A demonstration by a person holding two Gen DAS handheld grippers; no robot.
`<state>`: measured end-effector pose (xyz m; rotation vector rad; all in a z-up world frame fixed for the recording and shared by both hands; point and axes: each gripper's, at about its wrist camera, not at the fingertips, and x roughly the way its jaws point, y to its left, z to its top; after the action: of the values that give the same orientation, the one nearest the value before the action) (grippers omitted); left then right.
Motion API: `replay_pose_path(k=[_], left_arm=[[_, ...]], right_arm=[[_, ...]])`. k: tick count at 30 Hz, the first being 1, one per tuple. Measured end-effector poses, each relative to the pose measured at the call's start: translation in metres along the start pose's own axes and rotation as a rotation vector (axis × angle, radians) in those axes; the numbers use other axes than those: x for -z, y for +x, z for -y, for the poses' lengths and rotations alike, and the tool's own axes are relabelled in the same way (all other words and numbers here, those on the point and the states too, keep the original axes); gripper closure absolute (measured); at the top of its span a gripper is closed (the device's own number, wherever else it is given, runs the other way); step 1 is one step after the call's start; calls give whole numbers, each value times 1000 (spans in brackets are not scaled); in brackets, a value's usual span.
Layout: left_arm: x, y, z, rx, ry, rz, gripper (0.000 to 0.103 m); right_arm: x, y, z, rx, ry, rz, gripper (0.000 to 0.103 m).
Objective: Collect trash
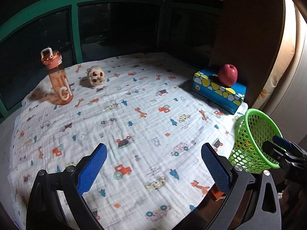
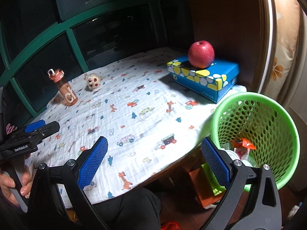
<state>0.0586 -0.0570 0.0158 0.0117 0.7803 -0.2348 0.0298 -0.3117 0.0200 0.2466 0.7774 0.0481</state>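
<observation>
A green perforated basket (image 2: 268,115) hangs at the table's right edge and holds an orange wrapper (image 2: 243,143) and pale scraps; it also shows in the left wrist view (image 1: 253,134). My right gripper (image 2: 153,164) is open and empty, its right finger beside the basket's near rim. My left gripper (image 1: 153,170) is open and empty above the near part of the printed cloth (image 1: 134,115). A crumpled white packet with red spots (image 1: 96,75) lies at the far left of the cloth, far from both grippers; the right wrist view shows it too (image 2: 93,81).
An orange water bottle (image 1: 58,78) stands at the far left. A red apple (image 2: 201,54) sits on a blue tissue box (image 2: 207,78) at the far right. Dark green-framed windows rise behind the table. Orange and green items lie on the floor under the table edge (image 2: 203,184).
</observation>
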Motion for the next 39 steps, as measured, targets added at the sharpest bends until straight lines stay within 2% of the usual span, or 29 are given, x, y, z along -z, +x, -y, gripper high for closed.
replay_pose_path(k=[7,14,39], left_arm=[[13,-16,-22,-42,-43,25,8],[18,-26,-24,-78,-43,39,8],[24,-28,-22,-108,-40,20,8]], right_arm=[[4,2,-12,-25,-3,-8,6],[4,-2,-18,-34,-14,-6,6],[6,-5,-24,-43,-27,-7,6]])
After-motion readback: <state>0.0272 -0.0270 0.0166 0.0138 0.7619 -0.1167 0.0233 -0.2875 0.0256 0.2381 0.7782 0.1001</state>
